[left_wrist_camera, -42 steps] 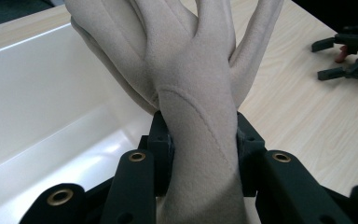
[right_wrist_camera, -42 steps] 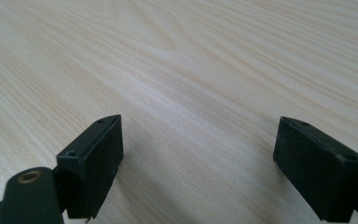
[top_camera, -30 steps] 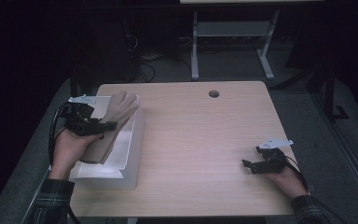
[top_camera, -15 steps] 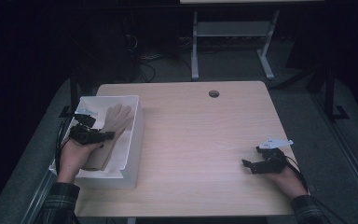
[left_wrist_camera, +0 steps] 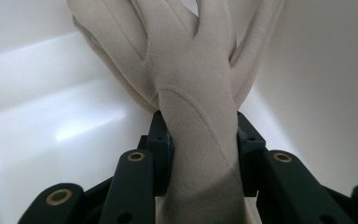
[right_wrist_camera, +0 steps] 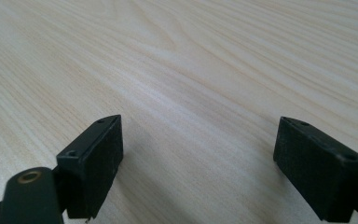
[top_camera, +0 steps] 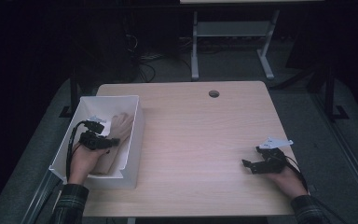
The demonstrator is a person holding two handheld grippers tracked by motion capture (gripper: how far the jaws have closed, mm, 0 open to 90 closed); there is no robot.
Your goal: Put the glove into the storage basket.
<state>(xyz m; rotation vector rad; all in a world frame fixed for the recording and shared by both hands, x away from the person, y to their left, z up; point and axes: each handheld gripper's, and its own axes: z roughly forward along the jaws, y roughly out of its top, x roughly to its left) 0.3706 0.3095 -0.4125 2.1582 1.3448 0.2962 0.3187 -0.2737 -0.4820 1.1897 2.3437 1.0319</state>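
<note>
The worktop [top_camera: 200, 149] is pale wood grain with a small round hole [top_camera: 213, 94] near its far edge, at about twelve o'clock. Around it the room is dim: dark floor, a white metal frame [top_camera: 228, 42] beyond the far edge, and cables [top_camera: 154, 60] on the floor at about eleven.

A white bin [top_camera: 133, 140] sits at the worktop's nine o'clock edge. The left hand-held gripper [top_camera: 103, 140] is down inside it, jaws closed on a beige glove [left_wrist_camera: 191, 79]; in the left gripper view the cloth is pinched between the two black pads and its fingers fan up toward the bin's far wall. The right hand-held gripper [top_camera: 251, 164] rests at about four o'clock on bare wood, jaws spread wide with nothing between them.

Compared with a second ago, the glove has come down: it was held up over the bin's far end, fingers above the rim, and now lies lower within the walls. The left hand has drawn back toward the near side. The right hand has not moved.
</note>
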